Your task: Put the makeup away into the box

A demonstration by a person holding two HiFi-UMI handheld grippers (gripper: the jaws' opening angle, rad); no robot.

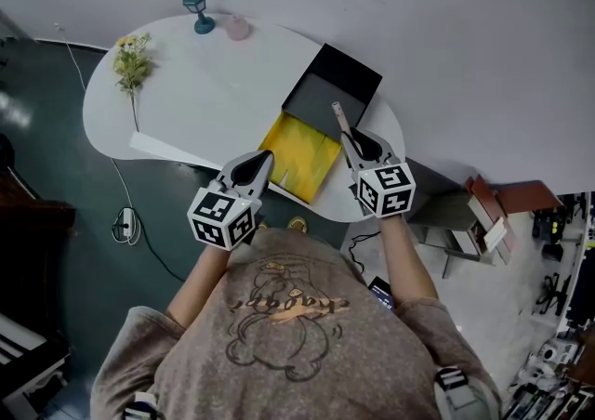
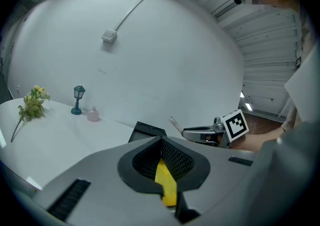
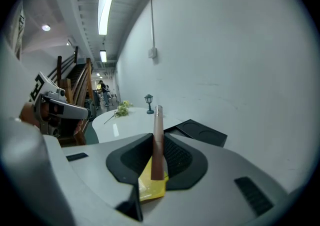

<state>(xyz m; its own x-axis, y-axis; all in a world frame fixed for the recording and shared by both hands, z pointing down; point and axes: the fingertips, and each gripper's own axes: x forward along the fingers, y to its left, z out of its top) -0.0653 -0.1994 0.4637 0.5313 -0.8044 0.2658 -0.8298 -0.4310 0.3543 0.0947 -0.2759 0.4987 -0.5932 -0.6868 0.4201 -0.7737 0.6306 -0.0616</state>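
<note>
A black box with a yellow lining (image 1: 299,156) lies open at the table's near edge, its black lid (image 1: 333,84) folded back beyond it. My right gripper (image 1: 351,137) hovers above the box's right side, shut on a slim brownish makeup stick (image 1: 338,117) that pokes out past the jaws. In the right gripper view the stick (image 3: 158,140) stands upright between the pads, with the yellow lining (image 3: 150,186) below and the lid (image 3: 202,132) beyond. My left gripper (image 1: 266,157) hangs over the box's left edge, shut and holding nothing. The left gripper view also shows the right gripper (image 2: 200,132) with the stick (image 2: 175,124).
On the far side of the white table (image 1: 214,84) stand a small teal lamp (image 1: 196,11) and a pink bottle (image 1: 239,28), with a flower sprig (image 1: 133,60) at the left end. A cable and socket (image 1: 125,221) lie on the dark floor to the left. Clutter fills the floor at right.
</note>
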